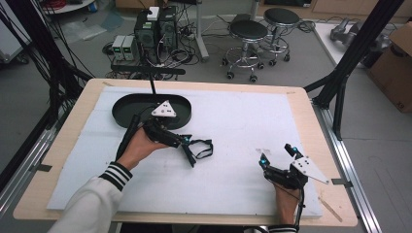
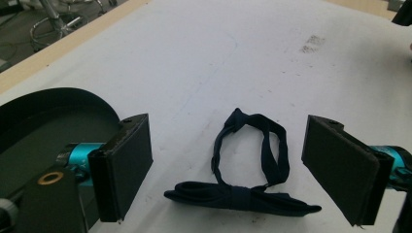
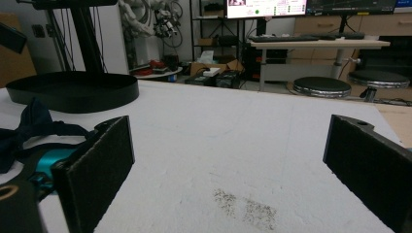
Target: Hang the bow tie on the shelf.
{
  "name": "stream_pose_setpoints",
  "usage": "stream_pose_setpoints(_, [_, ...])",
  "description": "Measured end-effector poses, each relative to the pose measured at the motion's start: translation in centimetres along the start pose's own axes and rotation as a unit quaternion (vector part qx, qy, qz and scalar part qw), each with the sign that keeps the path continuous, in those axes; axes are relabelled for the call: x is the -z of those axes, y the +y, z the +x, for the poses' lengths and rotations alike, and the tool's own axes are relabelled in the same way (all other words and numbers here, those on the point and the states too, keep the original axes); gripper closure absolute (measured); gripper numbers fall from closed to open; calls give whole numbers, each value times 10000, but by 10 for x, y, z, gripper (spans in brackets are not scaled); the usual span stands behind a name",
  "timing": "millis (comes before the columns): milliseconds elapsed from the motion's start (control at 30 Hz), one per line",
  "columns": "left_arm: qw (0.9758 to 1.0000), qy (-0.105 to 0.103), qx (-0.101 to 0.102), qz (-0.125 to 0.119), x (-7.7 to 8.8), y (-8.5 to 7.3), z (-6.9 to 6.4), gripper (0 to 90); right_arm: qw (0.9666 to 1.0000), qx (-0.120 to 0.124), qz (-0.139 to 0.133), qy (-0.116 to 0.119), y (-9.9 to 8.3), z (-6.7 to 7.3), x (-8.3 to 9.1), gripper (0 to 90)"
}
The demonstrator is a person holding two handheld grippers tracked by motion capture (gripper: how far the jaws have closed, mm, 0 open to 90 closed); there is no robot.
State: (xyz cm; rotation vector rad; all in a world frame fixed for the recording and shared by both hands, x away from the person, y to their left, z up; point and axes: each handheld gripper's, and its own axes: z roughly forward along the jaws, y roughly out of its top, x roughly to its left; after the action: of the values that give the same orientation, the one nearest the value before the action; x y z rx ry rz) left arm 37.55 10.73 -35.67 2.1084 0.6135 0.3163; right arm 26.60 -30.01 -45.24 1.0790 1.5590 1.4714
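Item: dark navy fabric bow tie (image 2: 245, 179), unheld; my left gripper (image 2: 233, 170) gapes astride it. Next: close. Right gripper (image 3: 233, 170) wide, idle.

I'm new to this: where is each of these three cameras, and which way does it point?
High view: above the person's side, looking forward and down on the table; both forearms, left gripper and right gripper show.
Left gripper view: rides the left gripper, looking along its open jaws at the bow tie lying flat.
Right gripper view: rides the right gripper, low over the table, facing the room beyond; its jaws are open.
Shared: all three show the black tray and bow tie.
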Motion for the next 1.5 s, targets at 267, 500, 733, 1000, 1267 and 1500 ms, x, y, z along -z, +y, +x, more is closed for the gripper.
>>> stream_pose_setpoints(267, [9994,-25,19,347,-18,3,-1,195,10000,15,-8,16,0,0,0,33])
stream_pose_setpoints(500, [9953,-29,149,960,-33,2,7,200,10000,39,9,14,0,0,0,33])
stream_pose_setpoints(733, [9922,-32,-32,1247,-49,5,3,218,10000,37,25,10,0,1,0,33])
stream_pose_setpoints(1000, [9878,15,-208,1541,-63,-1,0,268,10000,38,22,8,0,1,0,33])
stream_pose_setpoints(1267, [9827,177,-277,1822,-69,-4,-1,317,10000,42,21,12,0,1,0,33])
stream_pose_setpoints(1500, [9808,199,-369,1904,-75,-6,-4,387,10000,46,19,7,0,1,0,33])
